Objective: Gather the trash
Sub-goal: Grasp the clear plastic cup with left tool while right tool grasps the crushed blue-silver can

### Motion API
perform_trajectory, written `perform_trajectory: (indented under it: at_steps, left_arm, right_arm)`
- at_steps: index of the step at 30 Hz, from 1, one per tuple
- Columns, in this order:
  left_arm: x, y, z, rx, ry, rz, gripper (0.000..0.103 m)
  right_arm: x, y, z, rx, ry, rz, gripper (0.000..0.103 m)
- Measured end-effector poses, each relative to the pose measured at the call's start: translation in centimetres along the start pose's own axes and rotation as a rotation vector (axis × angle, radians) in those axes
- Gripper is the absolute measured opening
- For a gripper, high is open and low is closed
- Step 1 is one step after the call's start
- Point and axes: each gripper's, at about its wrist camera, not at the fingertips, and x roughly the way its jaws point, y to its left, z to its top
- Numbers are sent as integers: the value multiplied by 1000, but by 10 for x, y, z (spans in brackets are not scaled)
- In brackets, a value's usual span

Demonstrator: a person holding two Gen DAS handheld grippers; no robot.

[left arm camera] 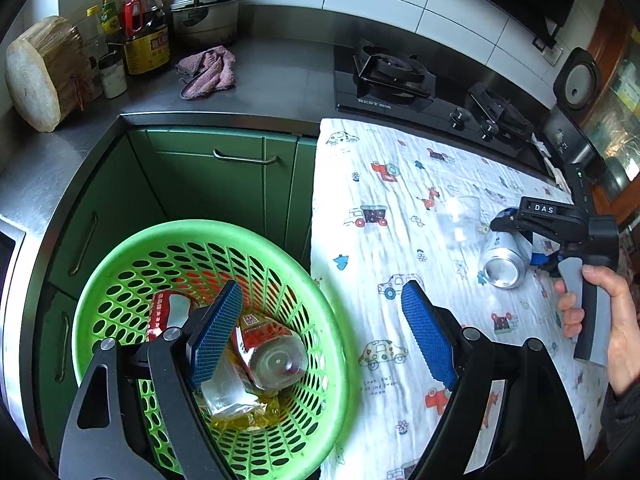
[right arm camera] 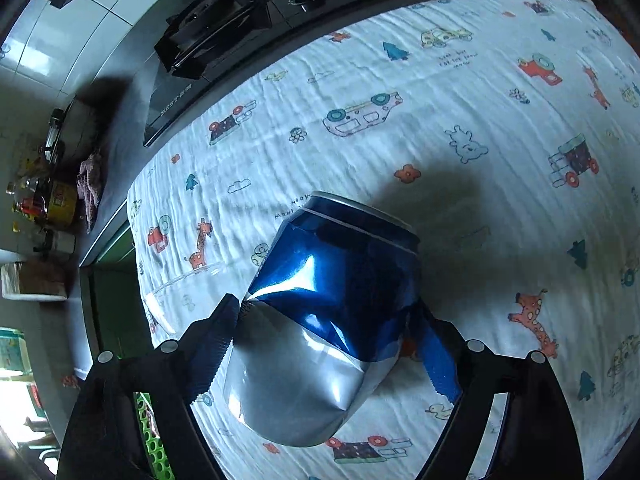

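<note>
A green plastic basket [left arm camera: 132,256] sits below the table edge and holds a plastic bottle [left arm camera: 276,360], a red wrapper [left arm camera: 160,312] and a clear bag. My left gripper [left arm camera: 320,336] is open and empty above the basket's right rim. My right gripper [right arm camera: 332,344] is shut on a dented blue and silver can [right arm camera: 332,312], held just above the cartoon-print cloth [right arm camera: 480,120]. The can [left arm camera: 504,260] and the right gripper [left arm camera: 520,224] also show at the right of the left wrist view. A clear plastic cup [left arm camera: 460,220] lies on the cloth beside the can.
A black gas stove [left arm camera: 420,84] lies beyond the cloth. The steel counter holds a pink rag [left arm camera: 208,72], oil bottles [left arm camera: 144,32], a pot [left arm camera: 204,16] and a wooden block [left arm camera: 40,72]. Green cabinets [left arm camera: 224,184] stand behind the basket.
</note>
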Motion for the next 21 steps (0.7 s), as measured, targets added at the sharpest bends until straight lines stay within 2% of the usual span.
perform_trajectory:
  at_steps: [2, 11, 21]
  left_arm:
    - [3, -6, 3, 5, 3, -7, 81]
    - [31, -61, 23, 30, 40, -78, 81]
    - [88, -127, 43, 52, 117, -139, 81]
  right_arm:
    - [-3, 0, -1, -12, -13, 2, 75]
    - [-23, -22, -13, -91, -16, -4, 73]
    - [-61, -56, -39, -189, -36, 8, 72]
